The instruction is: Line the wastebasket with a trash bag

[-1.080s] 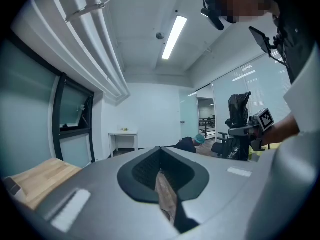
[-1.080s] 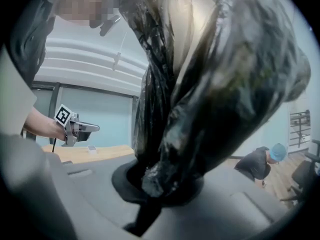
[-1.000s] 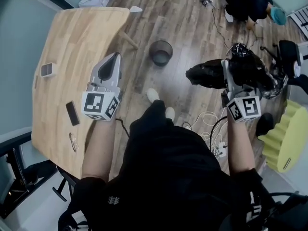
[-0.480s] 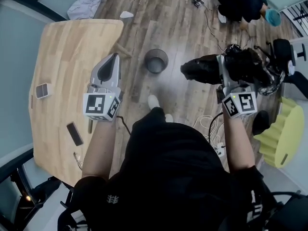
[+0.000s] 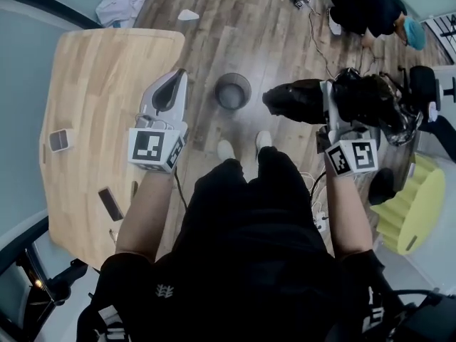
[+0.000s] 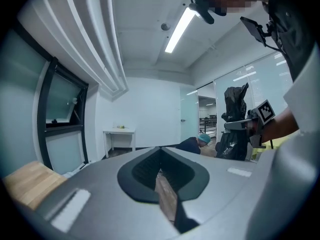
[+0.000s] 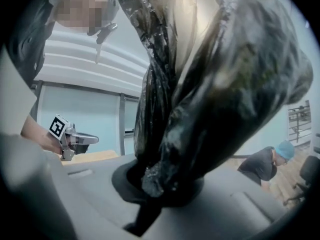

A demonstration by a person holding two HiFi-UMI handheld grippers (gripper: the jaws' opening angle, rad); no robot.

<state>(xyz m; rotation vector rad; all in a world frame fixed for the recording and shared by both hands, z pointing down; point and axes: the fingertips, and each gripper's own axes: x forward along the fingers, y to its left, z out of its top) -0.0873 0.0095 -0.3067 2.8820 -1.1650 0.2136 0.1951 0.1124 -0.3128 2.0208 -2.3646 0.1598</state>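
Observation:
The round dark wastebasket (image 5: 233, 91) stands on the wood floor just ahead of the person's feet. My left gripper (image 5: 179, 75) hovers beside the basket's left, over the table's edge, shut with nothing in it; its closed jaws (image 6: 161, 170) hold nothing. To the basket's right, my right gripper (image 5: 329, 95) is shut on a crumpled black trash bag (image 5: 299, 102), which bulges out to both sides of the jaws. In the right gripper view the bag (image 7: 210, 84) fills most of the picture and is pinched at the jaws (image 7: 150, 181).
A light wooden table (image 5: 92, 120) at the left carries a phone (image 5: 110, 204) and a small white device (image 5: 58, 140). White cables (image 5: 313, 191) lie on the floor at the right. A crouching person (image 5: 367, 6) is at the top right, near a yellow-green object (image 5: 413, 212).
Both grippers have moved forward with the person, closer to the wastebasket. Both feet now show just behind the basket. The bag stays pinched in the right gripper.

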